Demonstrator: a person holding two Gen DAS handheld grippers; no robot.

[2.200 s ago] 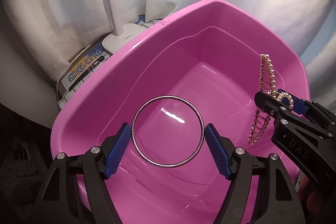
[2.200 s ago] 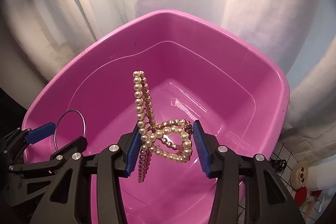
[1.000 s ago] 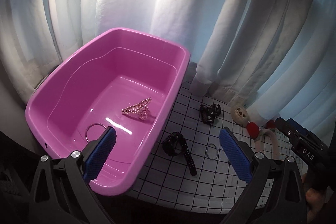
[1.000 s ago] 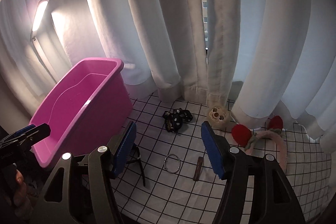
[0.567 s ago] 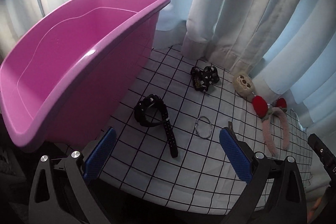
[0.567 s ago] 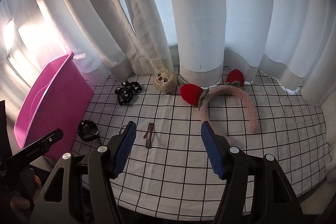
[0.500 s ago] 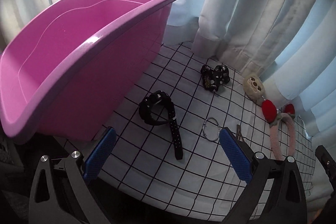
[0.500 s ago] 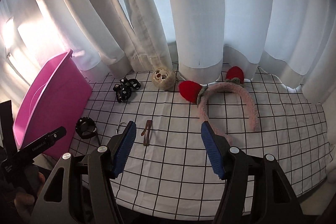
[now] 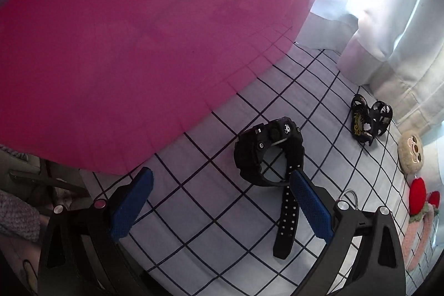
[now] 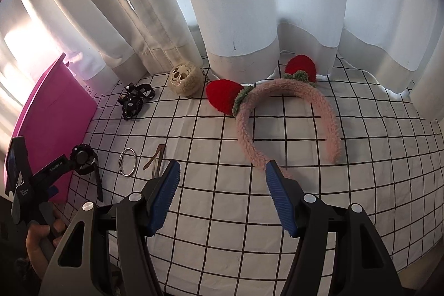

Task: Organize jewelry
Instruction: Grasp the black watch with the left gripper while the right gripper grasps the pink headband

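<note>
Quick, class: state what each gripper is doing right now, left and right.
Left gripper: open, holding nothing, low over the black watch.
Right gripper: open, holding nothing, near the end of the pink headband.

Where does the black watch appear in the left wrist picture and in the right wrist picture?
Left wrist: black watch near the centre, just ahead of the open left gripper, on the checked cloth.
Right wrist: far left, beside the pink tub.
Shared landmark: the black bow near the curtain.
</note>
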